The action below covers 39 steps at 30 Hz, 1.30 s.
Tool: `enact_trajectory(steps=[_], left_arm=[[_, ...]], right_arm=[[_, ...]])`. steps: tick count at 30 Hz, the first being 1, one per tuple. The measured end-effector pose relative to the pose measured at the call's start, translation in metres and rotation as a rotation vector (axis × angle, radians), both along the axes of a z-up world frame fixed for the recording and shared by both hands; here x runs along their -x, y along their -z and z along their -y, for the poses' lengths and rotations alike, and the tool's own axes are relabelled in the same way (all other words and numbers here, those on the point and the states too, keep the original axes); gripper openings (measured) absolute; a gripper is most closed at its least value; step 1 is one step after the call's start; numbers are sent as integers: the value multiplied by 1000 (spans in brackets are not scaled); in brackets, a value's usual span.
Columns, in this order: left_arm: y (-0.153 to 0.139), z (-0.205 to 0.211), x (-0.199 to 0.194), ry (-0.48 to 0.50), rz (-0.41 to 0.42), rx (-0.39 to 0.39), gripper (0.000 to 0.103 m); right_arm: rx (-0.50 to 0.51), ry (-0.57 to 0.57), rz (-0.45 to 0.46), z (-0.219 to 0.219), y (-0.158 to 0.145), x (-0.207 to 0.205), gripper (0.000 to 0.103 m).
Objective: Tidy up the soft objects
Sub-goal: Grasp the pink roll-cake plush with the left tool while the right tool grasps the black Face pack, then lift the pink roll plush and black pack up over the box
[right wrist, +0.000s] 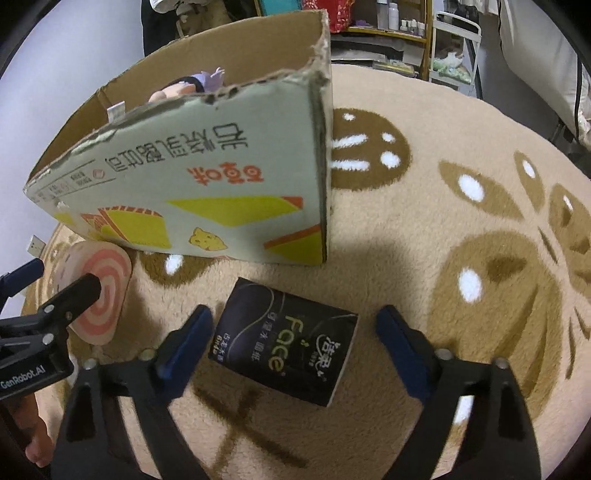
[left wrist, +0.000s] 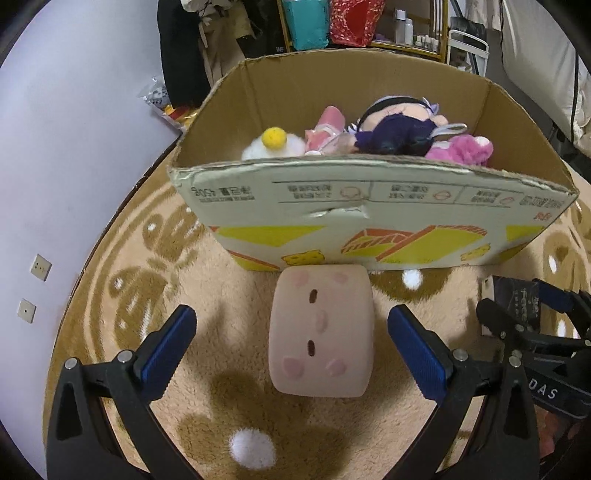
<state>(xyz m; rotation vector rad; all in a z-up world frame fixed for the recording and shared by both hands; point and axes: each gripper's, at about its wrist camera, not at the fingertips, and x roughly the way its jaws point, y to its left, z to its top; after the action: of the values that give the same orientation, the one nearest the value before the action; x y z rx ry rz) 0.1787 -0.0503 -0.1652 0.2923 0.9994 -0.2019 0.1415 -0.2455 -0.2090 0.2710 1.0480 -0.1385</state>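
Observation:
A pink roll-shaped plush (left wrist: 320,332) with a face lies on the rug just in front of the cardboard box (left wrist: 369,221). My left gripper (left wrist: 291,332) is open with its fingers on either side of the plush, not touching it. The plush's spiral end shows in the right wrist view (right wrist: 99,291). A black tissue pack (right wrist: 284,343) lies on the rug between the open fingers of my right gripper (right wrist: 295,332). The box (right wrist: 207,177) holds several plush toys: a white and yellow one (left wrist: 273,142), a pink one (left wrist: 327,129), a dark-haired doll (left wrist: 399,129), a magenta one (left wrist: 461,149).
A round beige rug (right wrist: 461,221) with brown patterns covers the floor. A lilac wall (left wrist: 55,147) with sockets stands at the left. Shelves with bags and bottles (left wrist: 351,22) and a white rack (right wrist: 458,51) stand behind the box.

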Motion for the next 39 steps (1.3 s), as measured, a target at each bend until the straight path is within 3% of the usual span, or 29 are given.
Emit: enact_trajectory(steps=[2, 6, 10, 27, 39], left_arm=[[4, 3, 1, 6, -19, -9, 82], [15, 3, 3, 15, -90, 48, 51], [15, 3, 6, 17, -78, 56, 43], [-15, -9, 29, -27, 12, 43, 38], [-62, -38, 48, -111, 148, 95, 37]], right_arm=[[3, 4, 2, -6, -1, 3, 78], [-1, 5, 6, -6, -2, 4, 77], [5, -4, 14, -9, -4, 6, 76], [12, -10, 100, -13, -40, 34, 75], [38, -37, 241, -29, -89, 65, 75]])
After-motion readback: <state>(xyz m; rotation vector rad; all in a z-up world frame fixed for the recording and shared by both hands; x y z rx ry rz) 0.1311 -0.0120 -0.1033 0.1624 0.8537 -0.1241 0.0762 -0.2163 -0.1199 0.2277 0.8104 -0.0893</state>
